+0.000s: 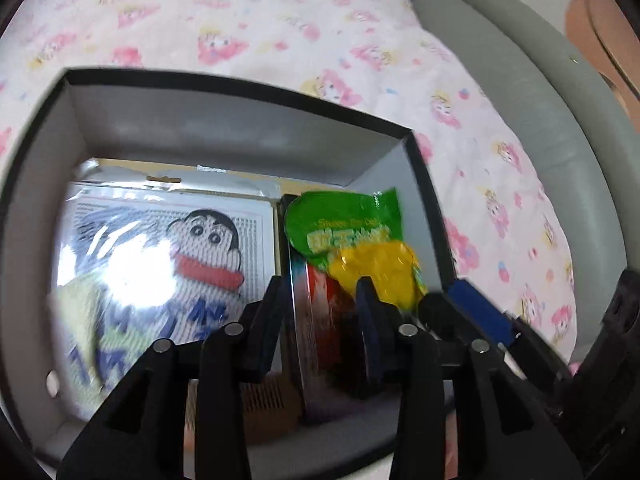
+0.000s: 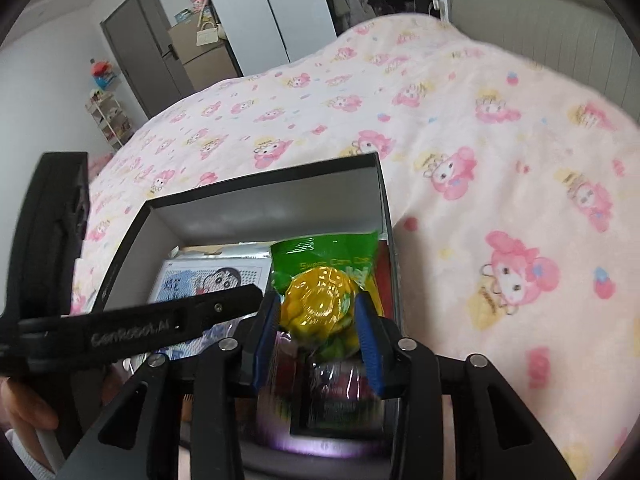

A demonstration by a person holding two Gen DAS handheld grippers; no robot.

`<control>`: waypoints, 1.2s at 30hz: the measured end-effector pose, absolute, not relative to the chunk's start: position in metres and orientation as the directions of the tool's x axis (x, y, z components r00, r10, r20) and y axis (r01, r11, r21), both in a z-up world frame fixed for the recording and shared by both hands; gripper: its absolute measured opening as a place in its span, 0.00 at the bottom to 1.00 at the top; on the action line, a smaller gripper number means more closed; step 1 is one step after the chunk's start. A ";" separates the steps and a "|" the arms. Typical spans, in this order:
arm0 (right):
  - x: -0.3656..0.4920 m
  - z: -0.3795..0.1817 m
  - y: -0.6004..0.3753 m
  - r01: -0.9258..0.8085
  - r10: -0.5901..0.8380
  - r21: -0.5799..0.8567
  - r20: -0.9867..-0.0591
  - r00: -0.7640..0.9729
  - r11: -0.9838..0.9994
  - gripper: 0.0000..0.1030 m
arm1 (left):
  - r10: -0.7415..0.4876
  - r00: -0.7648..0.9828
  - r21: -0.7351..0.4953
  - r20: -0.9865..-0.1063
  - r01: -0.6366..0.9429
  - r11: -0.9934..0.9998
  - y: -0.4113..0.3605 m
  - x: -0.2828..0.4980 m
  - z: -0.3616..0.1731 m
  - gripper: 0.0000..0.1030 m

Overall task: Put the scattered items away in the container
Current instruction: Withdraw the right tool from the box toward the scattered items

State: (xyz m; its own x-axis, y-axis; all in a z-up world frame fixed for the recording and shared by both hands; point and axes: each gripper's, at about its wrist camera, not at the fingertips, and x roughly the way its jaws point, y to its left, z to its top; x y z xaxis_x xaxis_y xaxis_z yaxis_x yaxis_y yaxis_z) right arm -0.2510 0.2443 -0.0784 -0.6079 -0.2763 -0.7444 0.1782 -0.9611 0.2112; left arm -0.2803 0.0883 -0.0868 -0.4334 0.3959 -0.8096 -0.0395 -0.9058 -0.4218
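Note:
A black box with a white inside sits on the bed. It holds a cartoon-boy packet on the left and a shiny red item on the right. My right gripper is shut on a green and yellow snack bag and holds it over the box's right side. My left gripper is open and empty above the box. The right gripper's blue finger shows in the left wrist view.
The bed is covered by a pink cartoon-print blanket. A grey padded headboard runs along the right. The left gripper's black body crosses the right wrist view. Wardrobe doors and shelves stand far behind.

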 end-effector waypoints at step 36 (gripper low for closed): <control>-0.022 -0.001 0.132 0.308 -0.315 0.135 -0.673 -0.669 -0.942 0.43 | 0.078 -0.643 -0.091 -0.762 -0.013 -0.996 -0.015 -0.007 -0.002 0.46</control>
State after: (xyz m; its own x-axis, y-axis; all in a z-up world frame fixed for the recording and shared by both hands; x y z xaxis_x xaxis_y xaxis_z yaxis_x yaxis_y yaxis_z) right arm -0.0219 0.1324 -0.0011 -0.6692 -0.3153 -0.6729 0.3083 -0.9417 0.1347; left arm -0.0066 -0.0154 -0.0017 -0.6433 0.0782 -0.7616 -0.0134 -0.9958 -0.0909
